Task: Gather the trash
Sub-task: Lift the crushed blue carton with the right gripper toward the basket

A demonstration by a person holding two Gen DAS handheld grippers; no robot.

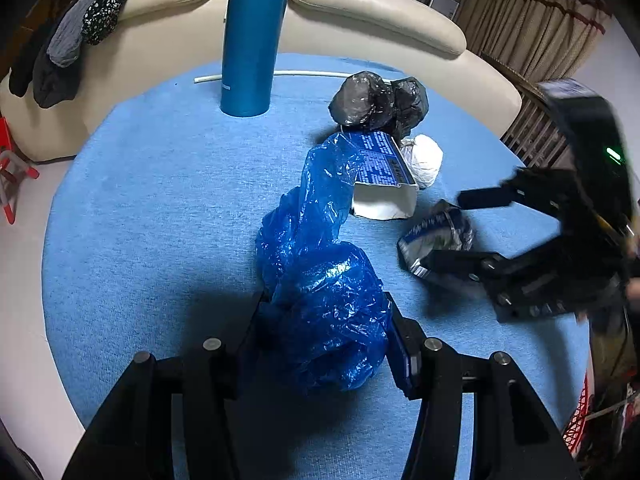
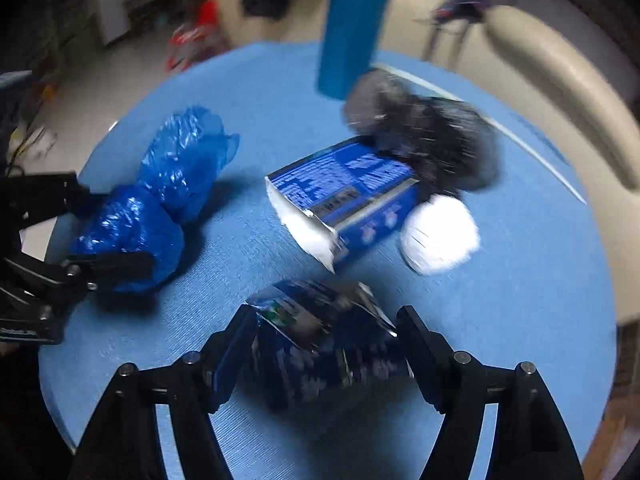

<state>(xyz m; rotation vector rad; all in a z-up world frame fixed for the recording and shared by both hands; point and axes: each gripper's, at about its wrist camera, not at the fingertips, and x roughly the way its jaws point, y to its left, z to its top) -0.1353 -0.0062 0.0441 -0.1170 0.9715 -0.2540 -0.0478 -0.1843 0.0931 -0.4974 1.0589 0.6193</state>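
A crumpled blue plastic bag (image 1: 324,280) lies on the round blue table (image 1: 160,200). My left gripper (image 1: 326,320) is shut on its near end; the same hold shows in the right wrist view (image 2: 108,228). A crushed blue foil wrapper (image 2: 320,340) sits between the fingers of my right gripper (image 2: 324,320), whose jaws stand wide around it. The wrapper (image 1: 436,236) and right gripper (image 1: 444,228) also show in the left wrist view. A torn blue carton (image 2: 340,196), a black bag wad (image 2: 424,136) and a white paper ball (image 2: 440,232) lie behind.
A tall blue flask (image 1: 252,40) stands at the table's far side, with a thin white rod (image 1: 312,74) beside it. A cream sofa (image 1: 360,4) curves behind the table, with dark clothes (image 1: 80,28) draped on it.
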